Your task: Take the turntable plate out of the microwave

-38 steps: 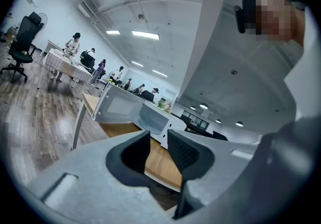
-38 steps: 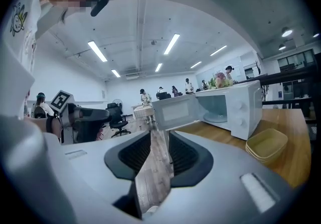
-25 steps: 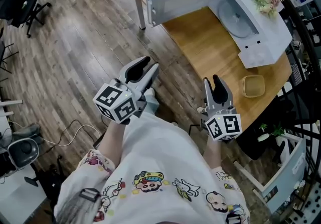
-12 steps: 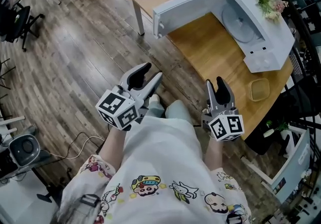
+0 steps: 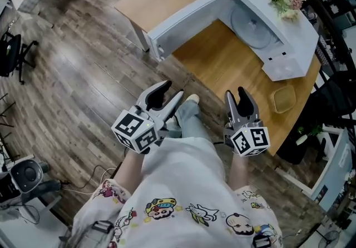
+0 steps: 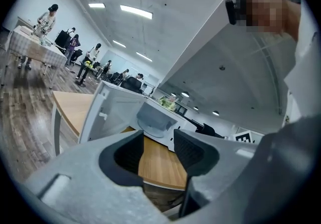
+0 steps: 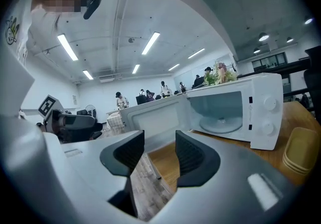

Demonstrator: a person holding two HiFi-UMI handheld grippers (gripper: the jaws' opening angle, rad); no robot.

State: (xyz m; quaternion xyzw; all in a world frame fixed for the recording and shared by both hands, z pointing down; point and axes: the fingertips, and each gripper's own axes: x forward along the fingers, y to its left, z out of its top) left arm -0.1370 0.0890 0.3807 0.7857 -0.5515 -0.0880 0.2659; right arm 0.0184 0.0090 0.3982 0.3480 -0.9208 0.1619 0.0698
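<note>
A white microwave (image 5: 289, 35) stands on a wooden table (image 5: 233, 69), its door (image 5: 183, 16) swung wide open. The round glass turntable plate (image 5: 251, 24) lies inside its cavity; it shows too as the plate (image 7: 220, 125) in the right gripper view and faintly as the plate (image 6: 153, 128) in the left gripper view. My left gripper (image 5: 167, 92) and right gripper (image 5: 238, 97) hover short of the table's near edge, both open with nothing between their jaws. Both point toward the microwave, well apart from it.
A yellow container (image 5: 282, 99) sits on the table right of the microwave, flowers (image 5: 286, 1) lie on top of it. Wooden floor spreads to the left, with chairs (image 5: 14, 55) and a cable. Several people stand at far tables (image 6: 30, 47).
Both grippers have come closer to the table and the microwave. Their jaws have spread a little wider.
</note>
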